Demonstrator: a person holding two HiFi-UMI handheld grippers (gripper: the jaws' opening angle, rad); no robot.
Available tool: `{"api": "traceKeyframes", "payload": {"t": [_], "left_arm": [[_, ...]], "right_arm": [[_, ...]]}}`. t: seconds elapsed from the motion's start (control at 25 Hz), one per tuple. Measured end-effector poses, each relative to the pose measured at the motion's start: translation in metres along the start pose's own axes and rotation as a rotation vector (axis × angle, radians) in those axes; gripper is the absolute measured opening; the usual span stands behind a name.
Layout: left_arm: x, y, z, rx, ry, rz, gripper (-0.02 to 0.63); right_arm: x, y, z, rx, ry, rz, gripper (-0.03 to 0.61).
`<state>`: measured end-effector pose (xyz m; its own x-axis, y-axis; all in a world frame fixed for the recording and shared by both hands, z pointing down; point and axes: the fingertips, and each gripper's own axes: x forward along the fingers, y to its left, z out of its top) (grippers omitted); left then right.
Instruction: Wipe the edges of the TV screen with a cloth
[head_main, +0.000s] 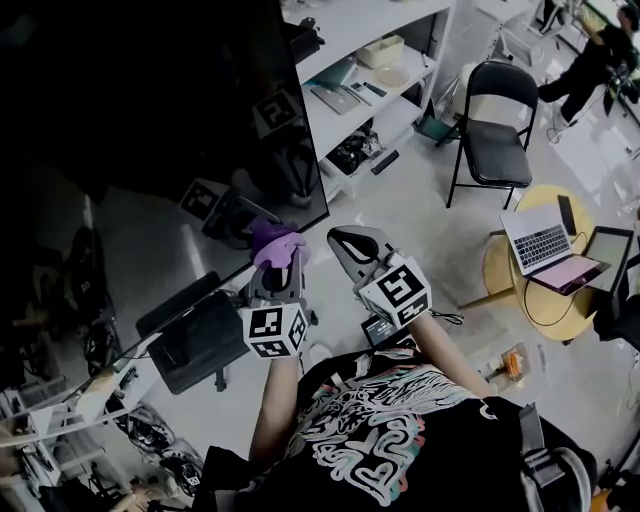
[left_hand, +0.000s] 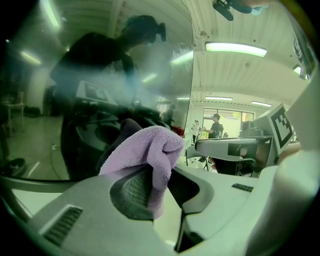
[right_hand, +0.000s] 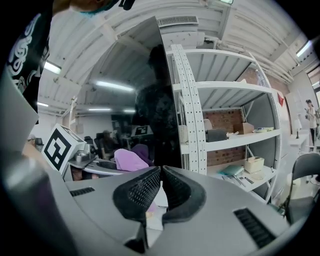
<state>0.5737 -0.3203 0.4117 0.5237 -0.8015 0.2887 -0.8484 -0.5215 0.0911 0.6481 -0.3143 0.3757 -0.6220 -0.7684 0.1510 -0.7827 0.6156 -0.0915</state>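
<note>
Left gripper, reaching forward, pinches the cloth beside the TV screen.

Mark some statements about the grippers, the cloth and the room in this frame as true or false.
1. The left gripper is clamped on a purple cloth. True.
2. The right gripper holds a second cloth. False: its jaws are together with nothing between them.
3. The laptop on the round table is closed. False: it is open.
4. Nothing sits on the black folding chair. True.
5. The TV screen shows a bright picture. False: it is dark and only reflects the room.
</note>
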Motion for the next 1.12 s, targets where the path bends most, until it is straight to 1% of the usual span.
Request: {"api": "traceKeyframes", "payload": {"t": [0.28,0.4,0.6,0.88,1.12], "left_arm": [[0.018,-0.014,0.003,-0.003,0.007,0.011,0.086],[0.027,-0.023,0.006,-0.001,0.008,0.014,0.086],[0.039,-0.034,0.010,-0.003,0.010,0.016,0.086],[0.051,-0.044,0.013,-0.005,0.010,0.018,0.086],[0.058,-0.052,0.015,-0.003,0.011,0.014,0.086]], "right_arm": [[-0.002,-0.023,-0.003,-0.013,0.000,0.033,0.034],[-0.006,-0.035,-0.006,-0.005,0.018,0.047,0.034],[-0.010,-0.051,-0.008,-0.004,0.019,0.065,0.034],[-0.013,-0.062,-0.011,-0.001,0.020,0.084,0.034],[-0.020,-0.071,-0.011,-0.005,0.012,0.083,0.034]]}}
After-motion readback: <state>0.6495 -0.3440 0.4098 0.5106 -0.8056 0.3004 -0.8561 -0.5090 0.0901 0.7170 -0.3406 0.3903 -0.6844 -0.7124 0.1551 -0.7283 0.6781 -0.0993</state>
